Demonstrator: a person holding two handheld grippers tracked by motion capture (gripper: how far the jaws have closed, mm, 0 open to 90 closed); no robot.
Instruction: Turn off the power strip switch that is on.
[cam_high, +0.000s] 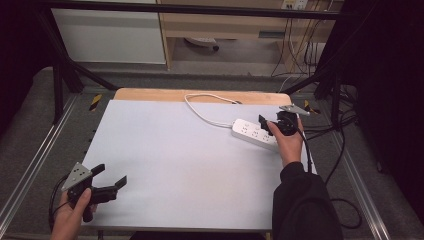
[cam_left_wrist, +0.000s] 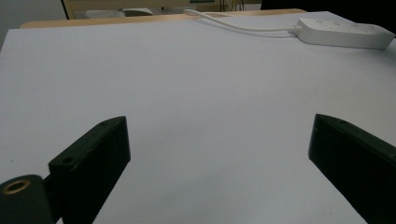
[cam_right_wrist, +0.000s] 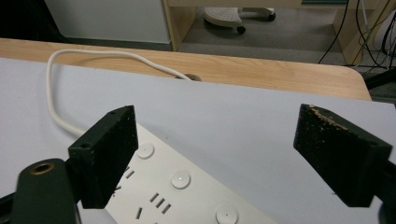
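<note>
**Both grippers spread, power strip at the far right**

A white power strip lies near the table's far right corner, its cord looping toward the far edge. The right gripper hangs just above the strip, jaws wide apart. The left gripper hovers by the near left corner, jaws spread, holding nothing.

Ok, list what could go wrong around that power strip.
1. The power strip sits near the table's right edge; a push from the open right tool might slide it off.
2. Its white cable loops loosely behind; dragging the strip could snag it.
</note>
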